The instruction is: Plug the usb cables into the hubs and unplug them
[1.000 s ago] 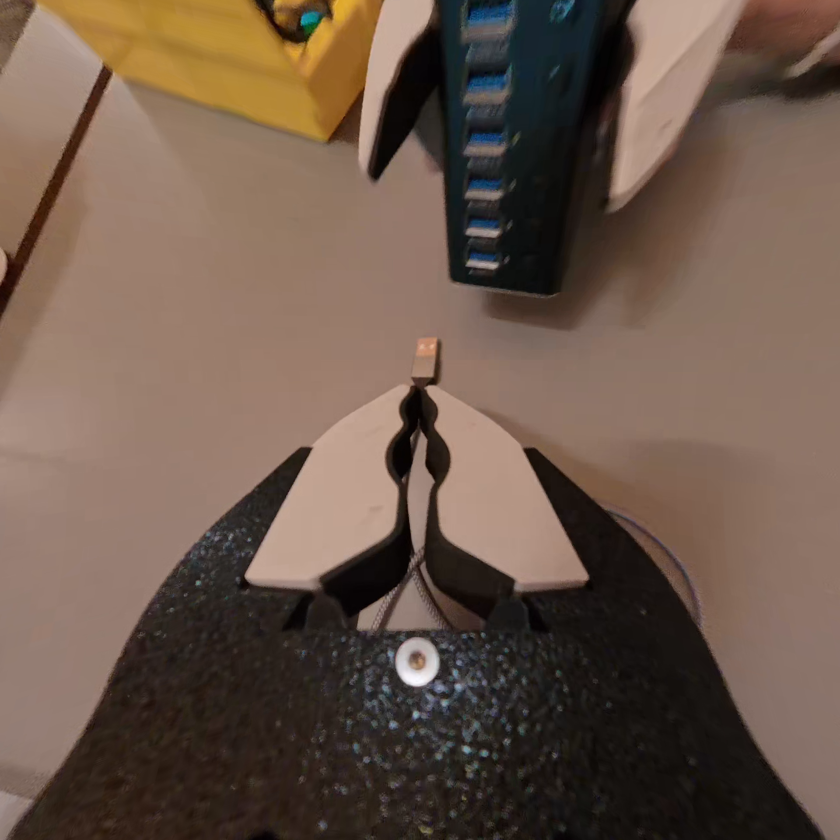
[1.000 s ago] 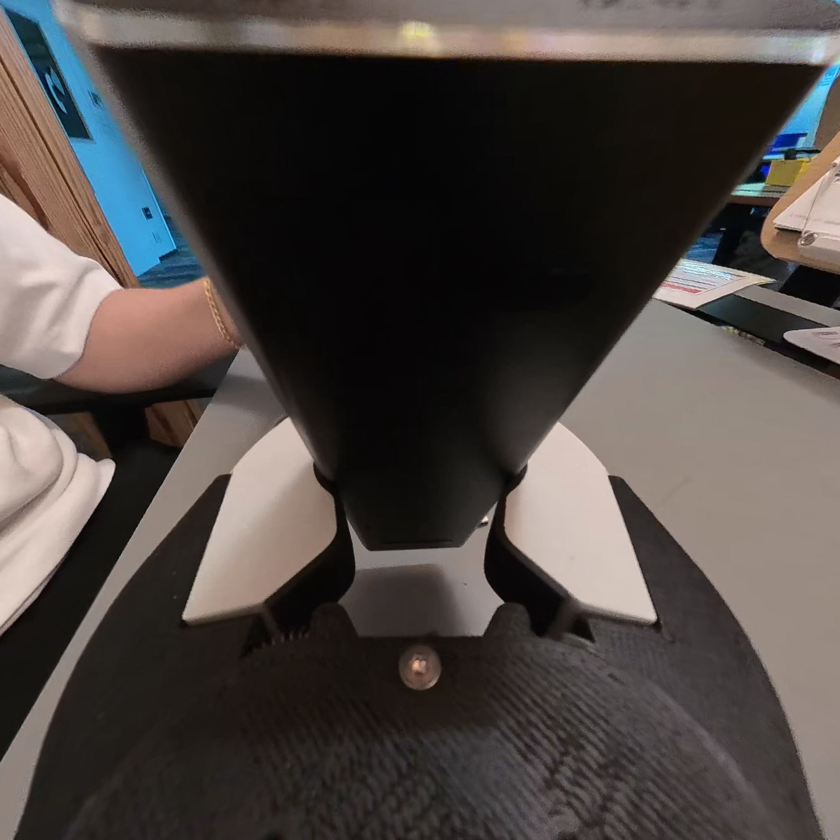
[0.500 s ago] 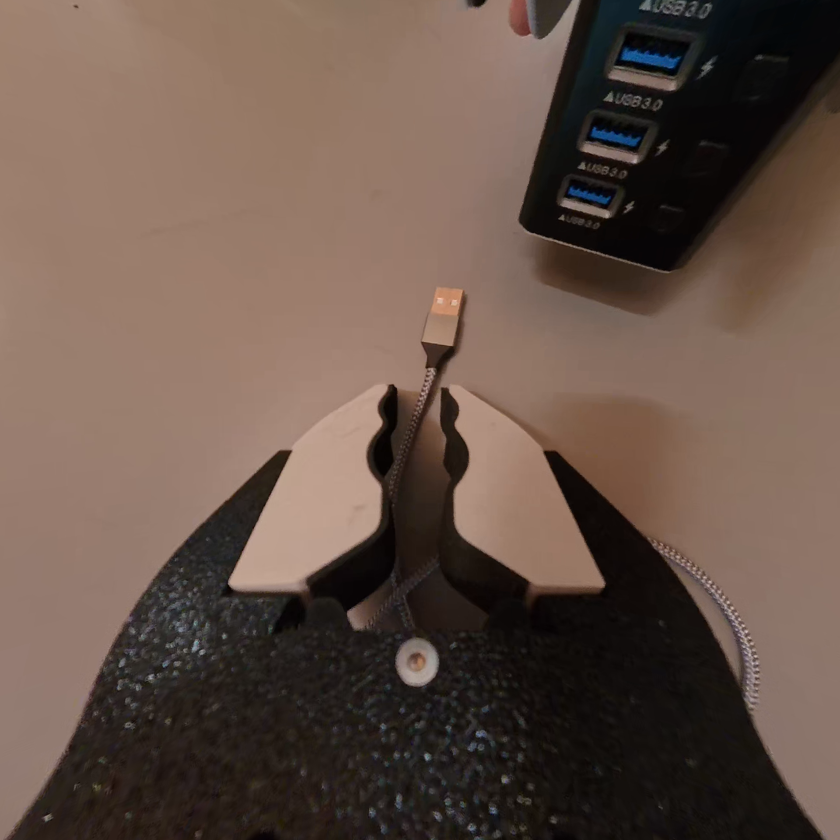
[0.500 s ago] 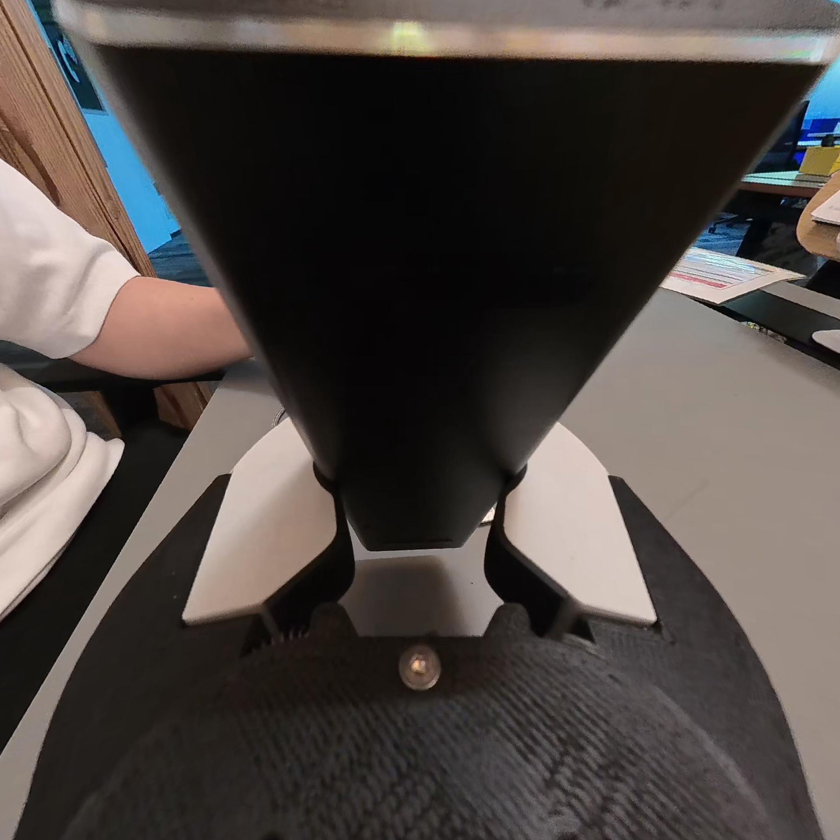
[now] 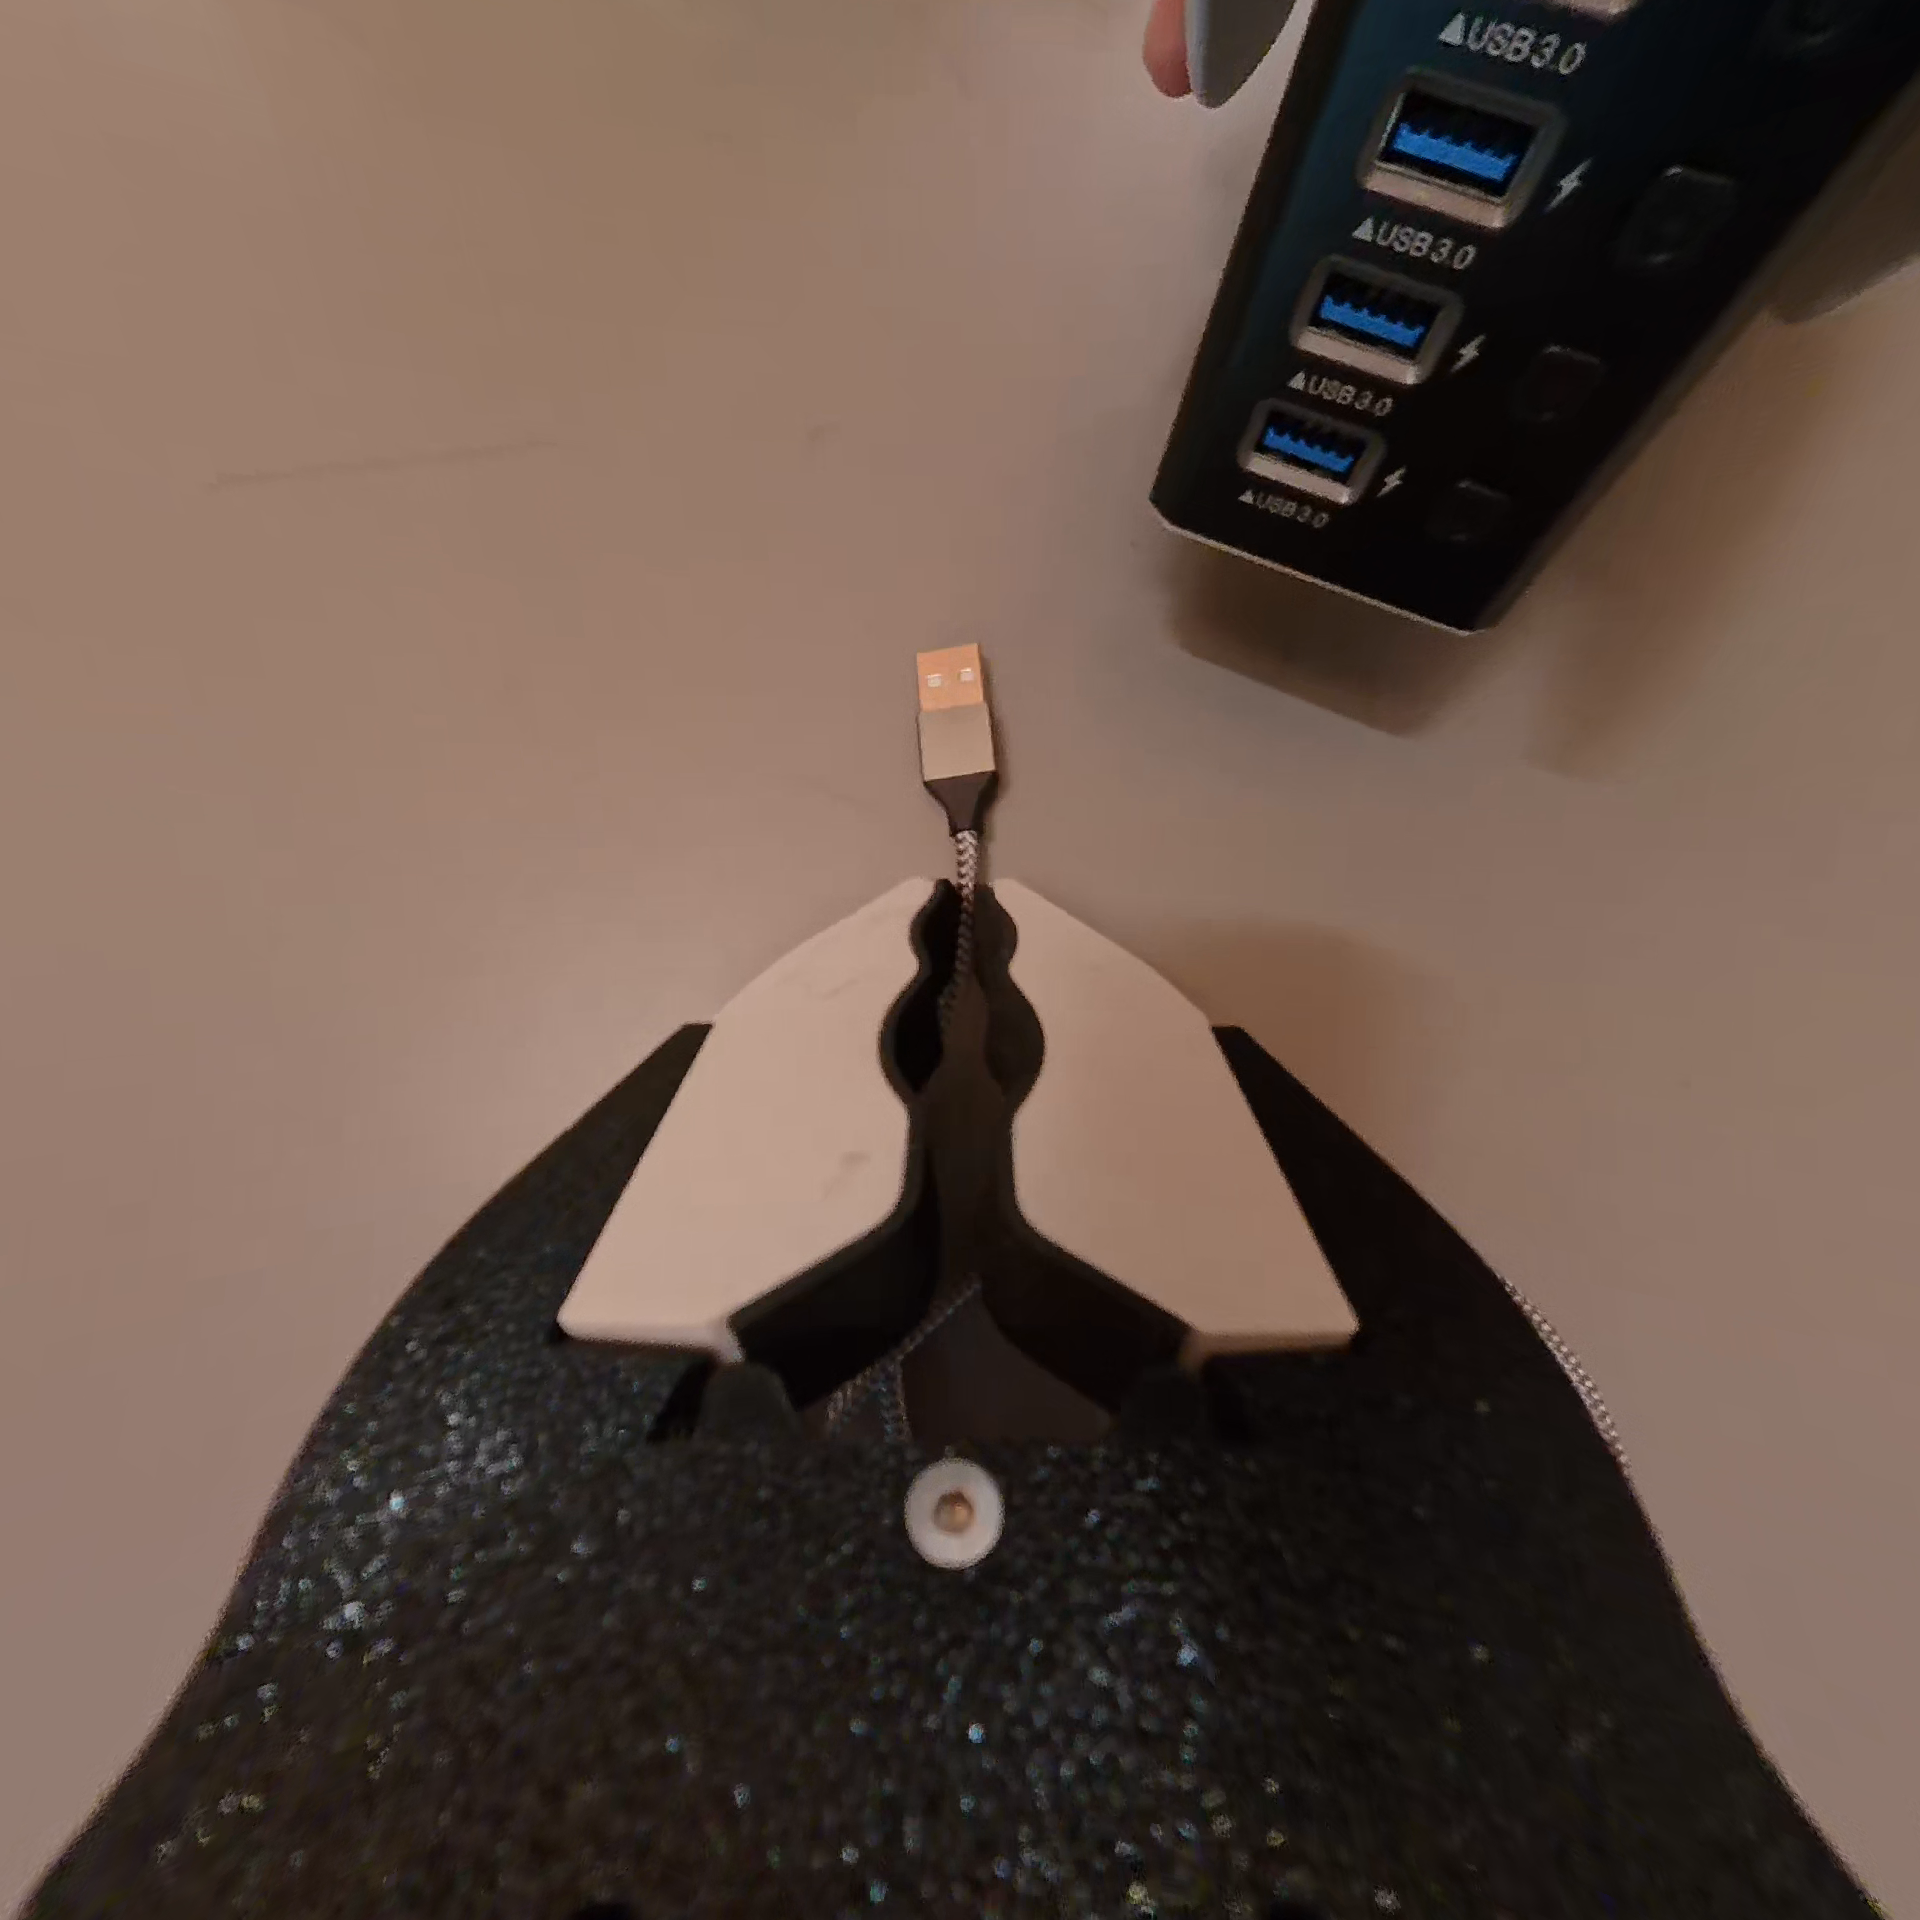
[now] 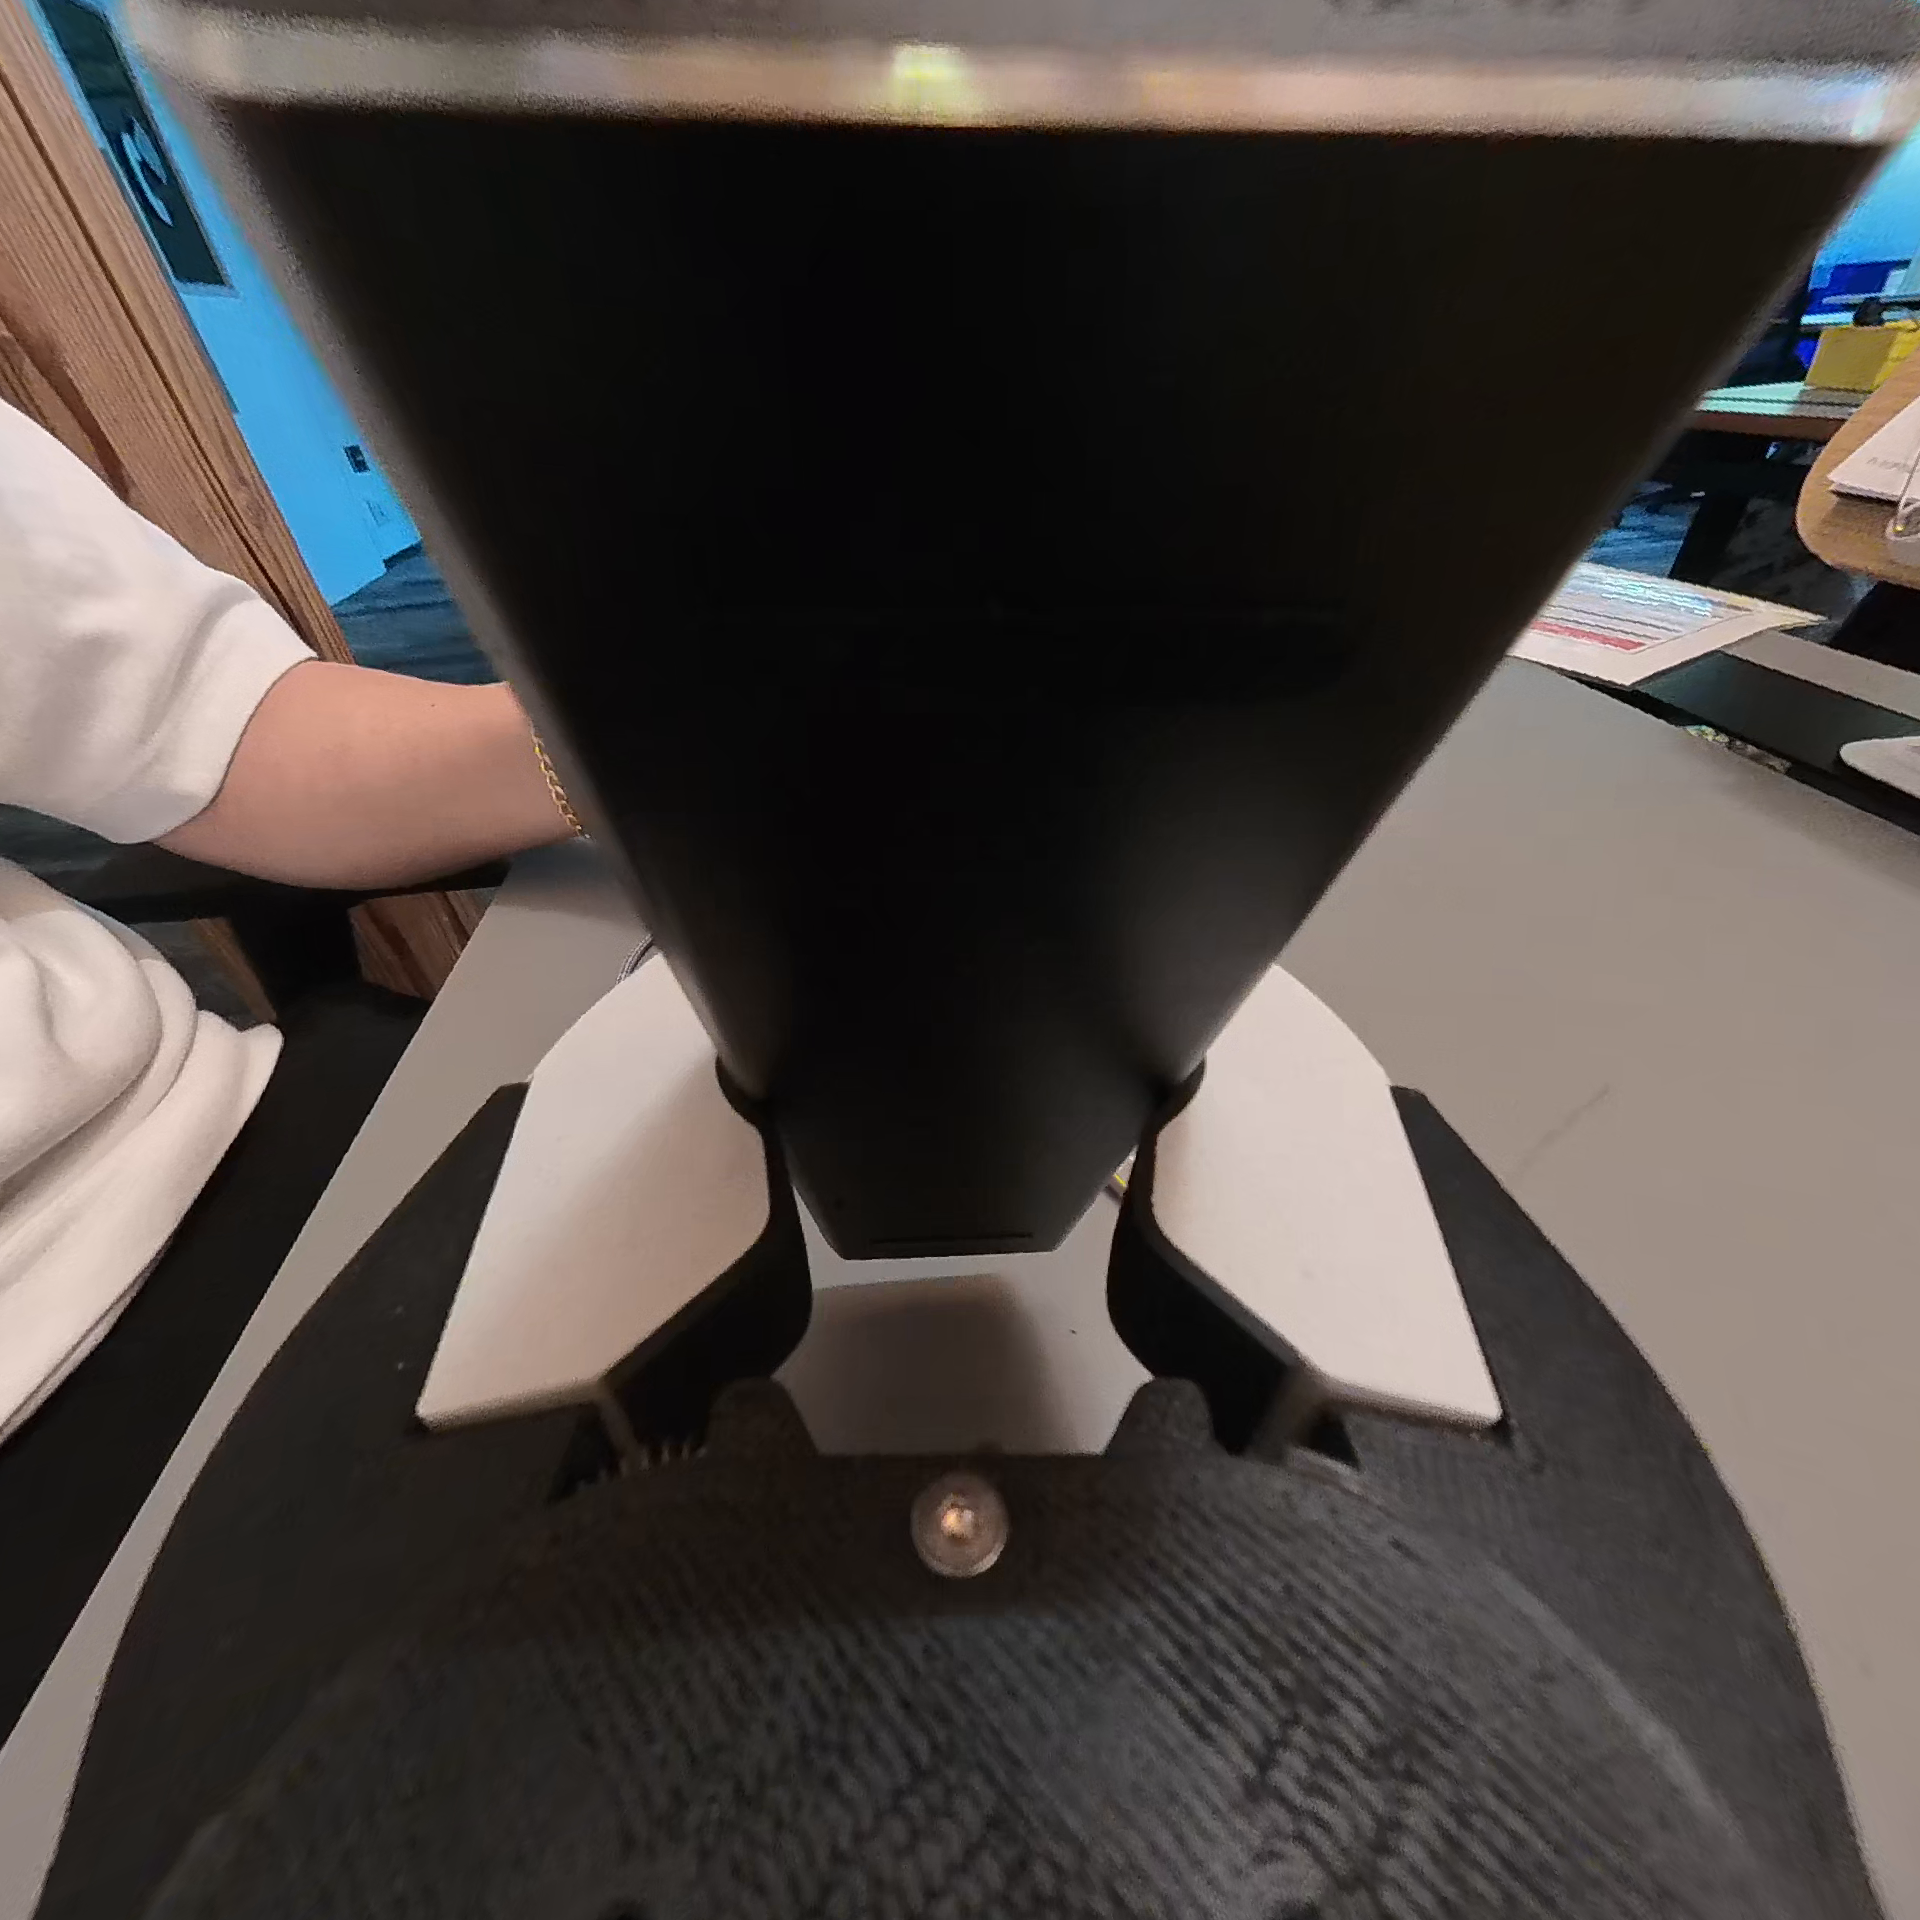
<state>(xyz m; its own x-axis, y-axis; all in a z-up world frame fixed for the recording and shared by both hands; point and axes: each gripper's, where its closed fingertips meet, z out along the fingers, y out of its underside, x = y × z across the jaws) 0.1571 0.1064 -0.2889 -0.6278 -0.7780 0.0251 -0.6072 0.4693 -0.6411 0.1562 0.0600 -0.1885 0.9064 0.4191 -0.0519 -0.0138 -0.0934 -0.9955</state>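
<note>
Right now my left gripper (image 5: 966,894) is clenched on the braided cable (image 5: 964,868) just behind its plug (image 5: 954,727), leaving the metal tip free, while my right gripper (image 6: 961,1101) clamps the black hub (image 5: 1455,343) off the table (image 5: 468,468) so its blue ports face the plug.

Right tongs (image 6: 961,1174) clamped on black hub (image 6: 956,623); grey table (image 6: 1558,1039) beneath; person's arm (image 6: 364,769) left.

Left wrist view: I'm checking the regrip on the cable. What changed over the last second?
The left gripper opened, slid back along the braided cable and shut again behind the plug, which now sticks out farther. The right gripper kept the black hub clamped throughout.
</note>
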